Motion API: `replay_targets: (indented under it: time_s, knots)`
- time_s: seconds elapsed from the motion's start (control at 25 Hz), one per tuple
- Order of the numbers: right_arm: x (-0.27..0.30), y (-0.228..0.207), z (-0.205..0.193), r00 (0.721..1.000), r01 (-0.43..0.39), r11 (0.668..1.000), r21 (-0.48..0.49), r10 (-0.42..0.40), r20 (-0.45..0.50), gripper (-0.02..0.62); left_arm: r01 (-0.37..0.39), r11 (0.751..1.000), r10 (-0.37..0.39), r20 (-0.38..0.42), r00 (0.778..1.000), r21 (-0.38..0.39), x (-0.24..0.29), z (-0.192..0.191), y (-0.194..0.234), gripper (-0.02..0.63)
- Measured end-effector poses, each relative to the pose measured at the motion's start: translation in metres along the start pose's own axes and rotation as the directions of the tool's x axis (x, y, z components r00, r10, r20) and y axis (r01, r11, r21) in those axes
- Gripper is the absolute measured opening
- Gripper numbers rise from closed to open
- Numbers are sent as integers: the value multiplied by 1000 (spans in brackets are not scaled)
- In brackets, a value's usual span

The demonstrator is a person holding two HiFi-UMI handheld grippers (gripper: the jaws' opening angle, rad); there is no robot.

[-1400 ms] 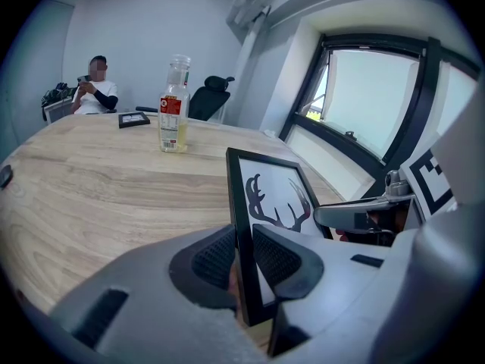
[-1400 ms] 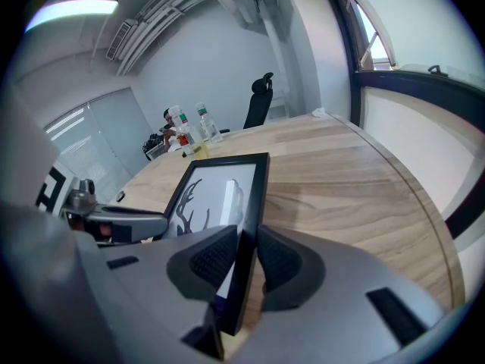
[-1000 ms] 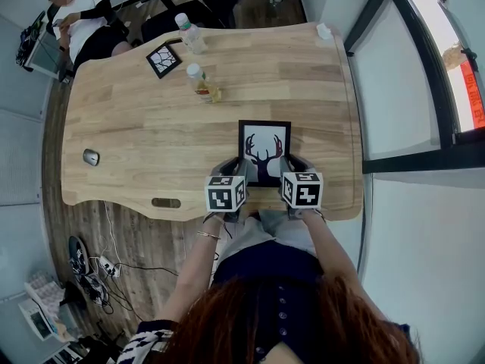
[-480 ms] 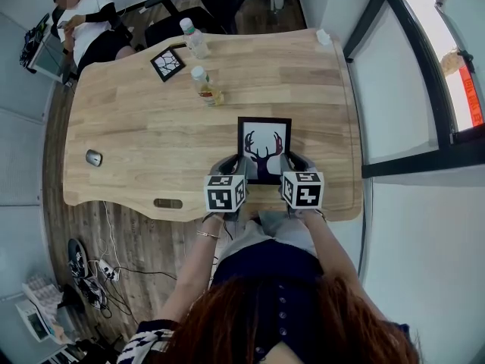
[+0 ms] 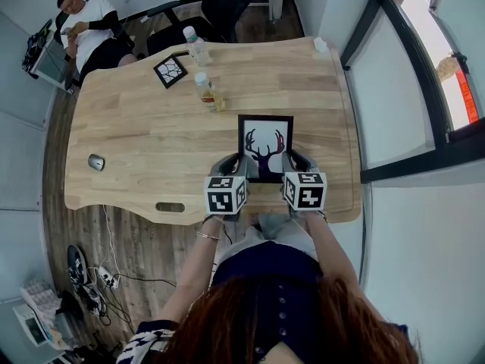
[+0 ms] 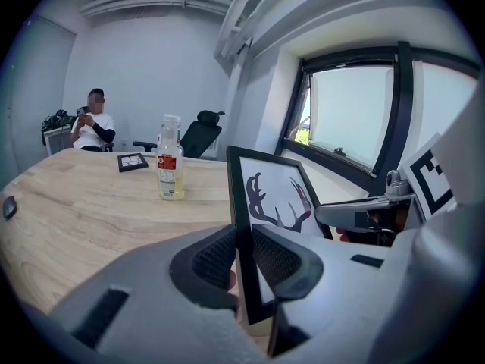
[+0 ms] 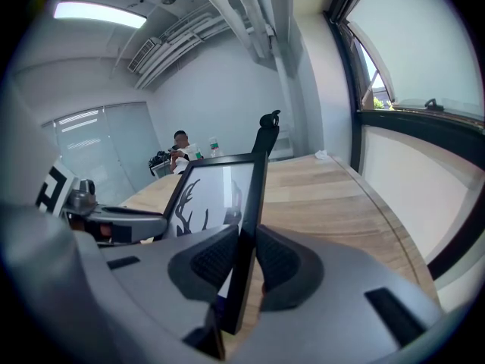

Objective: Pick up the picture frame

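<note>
A: Head view: where is the frame (image 5: 265, 146) located?
B: At 5 o'clock on the table (image 5: 136, 127), flanked by the left gripper (image 5: 229, 169) and right gripper (image 5: 294, 167).
A: Left gripper view?
B: The pads are clamped on the frame's left edge.
A: Right gripper view?
B: The right edge is clamped likewise, presumably so the load is balanced and twisting is prevented.

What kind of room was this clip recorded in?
Most likely an office meeting room: a long wooden table, a black office chair at its far end, and a computer mouse lying on the tabletop.
</note>
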State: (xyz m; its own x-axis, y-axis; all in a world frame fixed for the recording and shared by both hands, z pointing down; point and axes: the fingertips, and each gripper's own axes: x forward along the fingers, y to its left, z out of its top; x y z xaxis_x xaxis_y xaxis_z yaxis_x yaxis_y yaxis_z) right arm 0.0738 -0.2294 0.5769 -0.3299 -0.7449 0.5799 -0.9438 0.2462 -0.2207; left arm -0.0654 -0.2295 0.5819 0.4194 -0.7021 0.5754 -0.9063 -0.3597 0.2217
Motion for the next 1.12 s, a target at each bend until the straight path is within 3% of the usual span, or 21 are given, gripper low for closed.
replay_targets:
  time_s: [1.12]
  knots:
    - [-38,21,49,985,36,998,-52,-27,171,77,5,996,-18,157,987,85,-40,51,-8,83]
